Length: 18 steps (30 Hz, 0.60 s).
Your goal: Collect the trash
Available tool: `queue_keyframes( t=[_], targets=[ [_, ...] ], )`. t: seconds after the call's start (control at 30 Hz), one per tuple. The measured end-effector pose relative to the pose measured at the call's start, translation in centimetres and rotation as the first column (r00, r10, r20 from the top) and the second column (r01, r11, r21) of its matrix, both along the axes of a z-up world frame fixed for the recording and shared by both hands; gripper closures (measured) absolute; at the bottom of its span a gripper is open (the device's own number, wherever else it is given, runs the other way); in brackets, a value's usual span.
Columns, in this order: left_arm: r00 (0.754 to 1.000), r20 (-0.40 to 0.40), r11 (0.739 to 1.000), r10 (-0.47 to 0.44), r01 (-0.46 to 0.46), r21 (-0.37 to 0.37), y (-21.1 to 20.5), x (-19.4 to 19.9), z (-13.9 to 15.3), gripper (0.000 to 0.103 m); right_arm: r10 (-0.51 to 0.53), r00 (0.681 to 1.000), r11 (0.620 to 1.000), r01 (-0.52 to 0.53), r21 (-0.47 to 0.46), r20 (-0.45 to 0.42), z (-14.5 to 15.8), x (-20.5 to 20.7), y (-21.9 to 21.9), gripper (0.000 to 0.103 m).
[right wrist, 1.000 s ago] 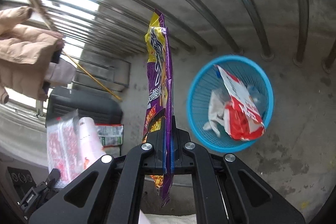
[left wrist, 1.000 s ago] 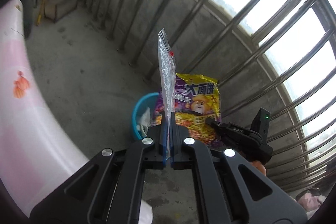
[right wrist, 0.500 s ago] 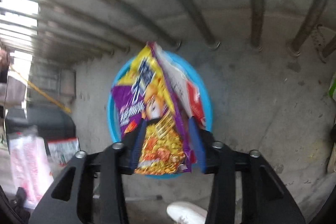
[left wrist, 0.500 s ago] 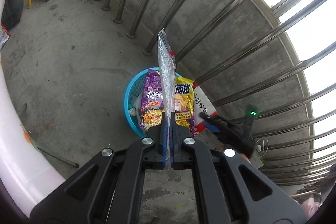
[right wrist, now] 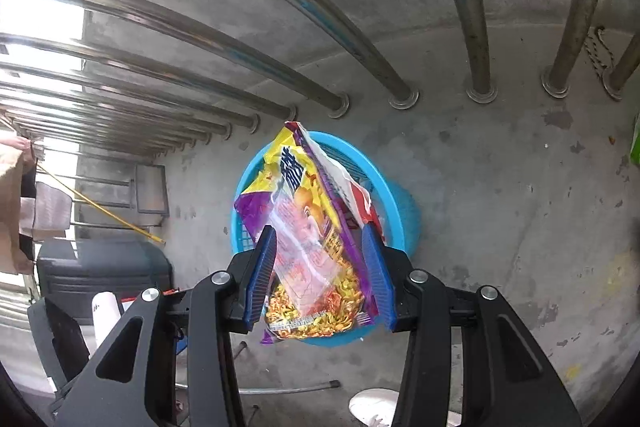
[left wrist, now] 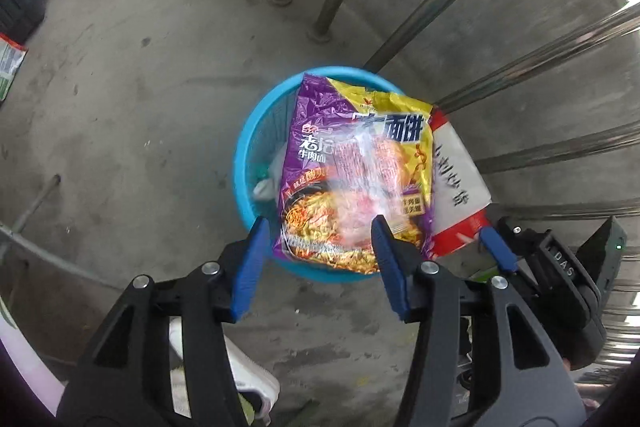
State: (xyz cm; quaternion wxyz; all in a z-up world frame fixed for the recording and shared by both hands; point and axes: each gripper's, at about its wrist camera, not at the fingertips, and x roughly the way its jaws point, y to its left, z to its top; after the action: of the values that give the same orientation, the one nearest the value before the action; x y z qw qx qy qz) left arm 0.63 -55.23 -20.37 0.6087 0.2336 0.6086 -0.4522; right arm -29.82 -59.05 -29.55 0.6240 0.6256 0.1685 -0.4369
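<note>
A blue plastic basket (left wrist: 244, 163) (right wrist: 400, 199) stands on the concrete floor by the railing. A purple and yellow noodle packet (left wrist: 320, 131) (right wrist: 296, 179) lies across its top. A clear wrapper (left wrist: 360, 171) (right wrist: 304, 247), blurred, lies on the packet. A red and white packet (left wrist: 456, 179) (right wrist: 356, 195) leans at the basket's side. My left gripper (left wrist: 318, 251) is open and empty above the basket. My right gripper (right wrist: 320, 263) is open and empty above it too, and shows in the left wrist view (left wrist: 496, 239).
Steel railing bars (right wrist: 360, 75) rise from the floor just behind the basket. A white shoe (left wrist: 240, 371) (right wrist: 376, 407) is near the bottom. A dark case (right wrist: 104, 271) and a thin pipe (right wrist: 280, 387) lie at the left. A green and white packet (left wrist: 10, 63) lies far left.
The left gripper opened and let the clear wrapper fall onto the packet in the basket. The right gripper stays open after dropping the noodle packet. Both moved closer above the basket.
</note>
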Motion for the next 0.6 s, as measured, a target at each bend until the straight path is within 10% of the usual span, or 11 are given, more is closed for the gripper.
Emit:
queue_keyframes(
  t=[0.3,0.6],
  targets=[
    [0.991,0.128,0.977,0.031,-0.003,-0.212,6.2,1.9,10.7,0.046,0.053,0.998,0.999,-0.053,0.002,0.035,1.1,1.7,0.4,0.059],
    [0.901,0.417,0.905,0.120,0.073,-0.419,20.7,0.4,21.7,0.014,0.256,0.962,0.966,-0.252,-0.058,0.091,6.4,8.0,2.5,0.059]
  ],
)
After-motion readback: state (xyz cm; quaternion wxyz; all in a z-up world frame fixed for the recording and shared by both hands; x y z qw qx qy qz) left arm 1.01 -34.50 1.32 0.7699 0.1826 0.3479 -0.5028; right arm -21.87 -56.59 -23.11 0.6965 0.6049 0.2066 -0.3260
